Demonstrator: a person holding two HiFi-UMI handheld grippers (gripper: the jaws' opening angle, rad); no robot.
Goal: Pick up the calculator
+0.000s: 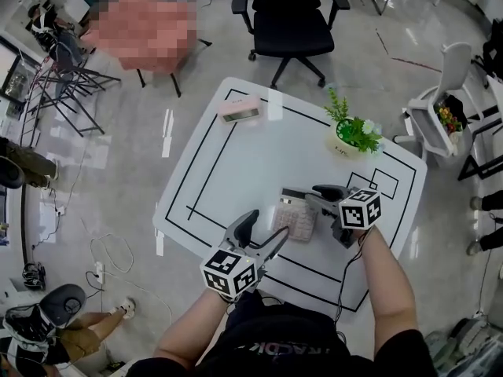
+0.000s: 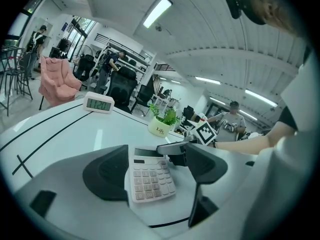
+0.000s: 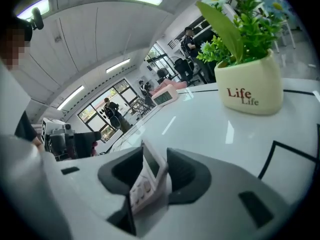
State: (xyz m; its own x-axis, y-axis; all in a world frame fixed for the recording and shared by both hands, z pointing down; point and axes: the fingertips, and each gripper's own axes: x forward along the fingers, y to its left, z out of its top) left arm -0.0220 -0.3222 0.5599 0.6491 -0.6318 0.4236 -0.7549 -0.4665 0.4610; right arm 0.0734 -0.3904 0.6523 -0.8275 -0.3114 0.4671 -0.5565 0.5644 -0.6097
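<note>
The calculator is lying flat on the white table, close to the person's edge. The right gripper is pinching its display end with jaws about half apart, and the pads appear to be touching both faces. The left gripper is hovering wide open and empty at the keypad end. The calculator is probably handling as a light, stiff, smooth plastic slab. Gripping across its thin body is likely suiting it best, sparing keys and screen.

On the table, from its centre: digital clock at 11 o'clock, potted plant at 2 o'clock, calculator at 6 o'clock. Beyond it, at 12 o'clock, stands an office chair.
</note>
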